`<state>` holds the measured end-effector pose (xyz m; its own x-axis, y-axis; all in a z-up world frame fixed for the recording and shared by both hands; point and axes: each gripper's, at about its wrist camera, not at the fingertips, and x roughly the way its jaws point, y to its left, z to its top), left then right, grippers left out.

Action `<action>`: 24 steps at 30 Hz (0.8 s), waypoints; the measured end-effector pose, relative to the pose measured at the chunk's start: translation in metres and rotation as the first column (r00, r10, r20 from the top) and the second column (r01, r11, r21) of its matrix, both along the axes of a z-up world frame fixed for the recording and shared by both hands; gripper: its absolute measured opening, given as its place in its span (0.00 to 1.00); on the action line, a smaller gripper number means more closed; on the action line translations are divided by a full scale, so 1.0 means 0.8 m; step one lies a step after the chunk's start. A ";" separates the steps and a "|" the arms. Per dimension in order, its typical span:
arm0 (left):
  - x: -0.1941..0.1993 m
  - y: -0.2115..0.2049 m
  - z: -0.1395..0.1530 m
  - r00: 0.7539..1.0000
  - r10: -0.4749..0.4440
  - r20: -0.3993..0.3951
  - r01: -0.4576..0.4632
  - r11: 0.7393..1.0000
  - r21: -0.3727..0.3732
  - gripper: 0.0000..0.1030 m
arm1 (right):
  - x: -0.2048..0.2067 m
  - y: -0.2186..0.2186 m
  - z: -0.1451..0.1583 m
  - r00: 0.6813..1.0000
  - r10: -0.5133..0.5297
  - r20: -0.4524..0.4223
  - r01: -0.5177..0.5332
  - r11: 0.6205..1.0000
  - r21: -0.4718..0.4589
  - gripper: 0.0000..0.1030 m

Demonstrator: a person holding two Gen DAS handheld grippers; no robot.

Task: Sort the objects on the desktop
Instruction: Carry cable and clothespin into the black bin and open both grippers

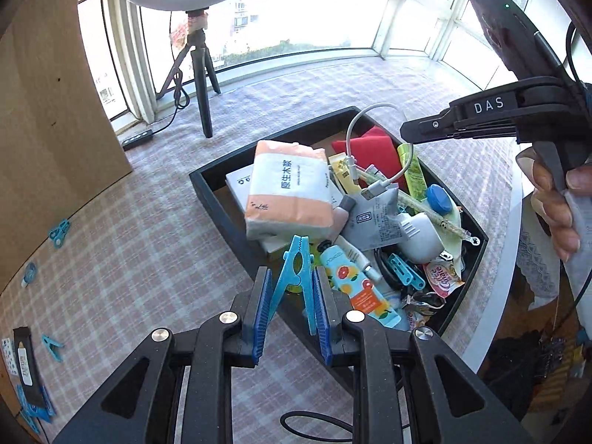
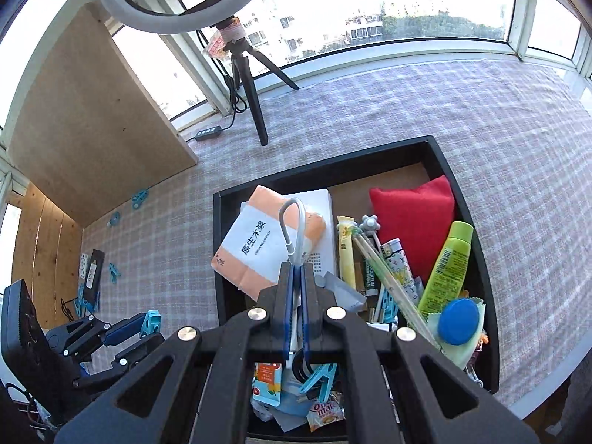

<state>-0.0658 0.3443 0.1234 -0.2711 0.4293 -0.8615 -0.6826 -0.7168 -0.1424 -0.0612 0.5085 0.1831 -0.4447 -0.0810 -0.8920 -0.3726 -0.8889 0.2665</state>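
Observation:
A black tray (image 1: 211, 192) full of mixed items stands on the checked tablecloth; it also shows in the right wrist view (image 2: 477, 244). My left gripper (image 1: 290, 288) is shut on a blue clothespin (image 1: 294, 277) and holds it upright over the tray's near-left edge. My right gripper (image 2: 298, 277) is shut on a white USB cable (image 2: 292, 222), which loops up over an orange tissue pack (image 2: 259, 248). In the left wrist view the right gripper (image 1: 405, 129) holds the cable (image 1: 370, 140) above the tray.
The tray holds a red pouch (image 2: 414, 222), a green tube (image 2: 447, 262), a blue lid (image 2: 457, 320), sachets and more clips. Several blue clips (image 1: 59, 233) and a black packet (image 1: 26, 366) lie on the cloth at left. A ring-light tripod (image 1: 201, 85) and a wooden board (image 1: 48, 111) stand behind.

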 end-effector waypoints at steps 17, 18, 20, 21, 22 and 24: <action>0.023 0.097 0.005 0.997 -0.079 -0.007 0.079 0.997 -0.019 0.59 | 0.050 0.074 -0.024 0.989 -0.139 0.046 0.138 0.990 0.030 0.18; 0.021 0.094 0.004 0.998 -0.069 -0.003 0.069 0.997 -0.020 0.58 | 0.048 0.073 -0.023 0.991 -0.129 0.045 0.127 0.991 0.035 0.18; 0.016 0.083 0.003 0.999 -0.045 -0.005 0.044 0.999 -0.023 0.58 | 0.045 0.066 -0.020 0.993 -0.108 0.039 0.107 0.993 0.040 0.18; 0.013 0.077 0.002 0.999 -0.037 -0.005 0.037 0.999 -0.023 0.57 | 0.042 0.061 -0.019 0.994 -0.100 0.036 0.099 0.994 0.047 0.18; 0.010 0.069 0.002 1.000 -0.025 -0.009 0.025 0.999 -0.027 0.56 | 0.039 0.057 -0.018 0.996 -0.089 0.032 0.088 0.995 0.051 0.18; 0.003 0.051 0.000 1.000 0.008 -0.013 -0.009 0.999 -0.037 0.55 | 0.030 0.047 -0.017 0.998 -0.061 0.029 0.060 0.997 0.051 0.18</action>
<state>-0.0636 0.3852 0.1232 -0.2860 0.3944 -0.8733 -0.6781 -0.7273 -0.1064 -0.0369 0.5461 0.1692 -0.4198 -0.0100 -0.9075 -0.4335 -0.8763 0.2102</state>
